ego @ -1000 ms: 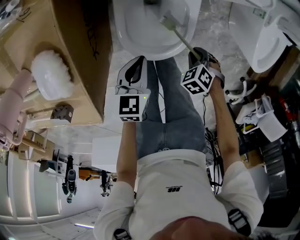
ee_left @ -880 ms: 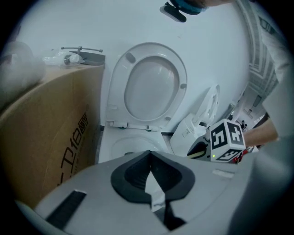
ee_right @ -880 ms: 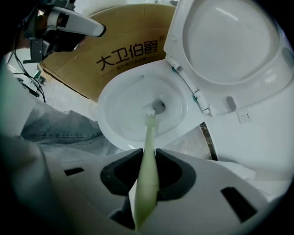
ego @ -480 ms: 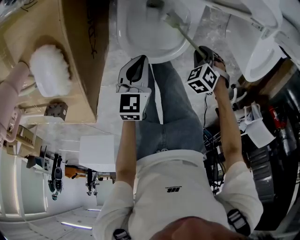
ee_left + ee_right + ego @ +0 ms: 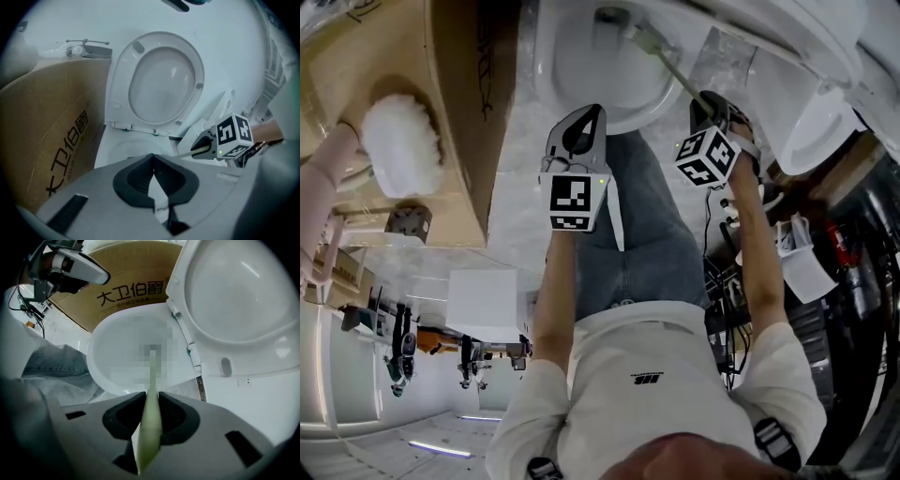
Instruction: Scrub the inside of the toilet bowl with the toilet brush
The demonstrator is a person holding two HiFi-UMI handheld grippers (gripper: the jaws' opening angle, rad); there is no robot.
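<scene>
Bathroom toilet bowl (image 5: 542,58) at upper centre still held the toilet brush (image 5: 668,72), gripped by the clenched right tool (image 5: 705,103), so scrubbing continued; the empty, closed left tool (image 5: 581,124) had risen slightly.

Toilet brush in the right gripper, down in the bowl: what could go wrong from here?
The right gripper pinches the toilet brush only by its thin handle, so it might twist or slip under scrubbing pressure. The person's jeans and the cardboard box sit close to the toilet bowl, so splashes could reach them.
</scene>
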